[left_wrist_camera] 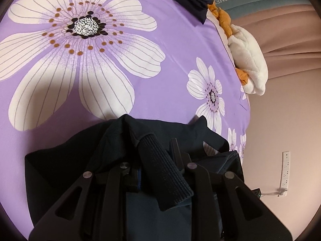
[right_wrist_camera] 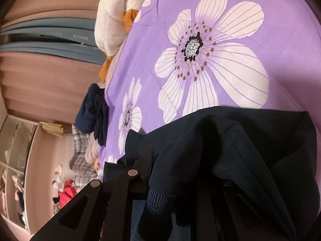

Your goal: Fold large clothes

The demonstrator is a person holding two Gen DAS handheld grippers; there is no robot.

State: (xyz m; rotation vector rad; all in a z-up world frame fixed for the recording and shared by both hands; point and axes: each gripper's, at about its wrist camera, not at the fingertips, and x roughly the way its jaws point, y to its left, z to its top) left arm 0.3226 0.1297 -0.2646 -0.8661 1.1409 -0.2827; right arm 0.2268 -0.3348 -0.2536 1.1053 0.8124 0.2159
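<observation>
1. Dark garment (left_wrist_camera: 112,152) — bunched at the lower centre of both wrist views, draped over the tongs, resting on the purple flowered bedspread (left_wrist_camera: 170,50).
2. Left gripper (left_wrist_camera: 158,156) — clamped on the ribbed cuff (left_wrist_camera: 166,172).
3. Right gripper (right_wrist_camera: 180,172) — clamped on a fold of the garment.
4. Open bedspread is seen above the cloth in both frames — neither hand judged nearer.
</observation>
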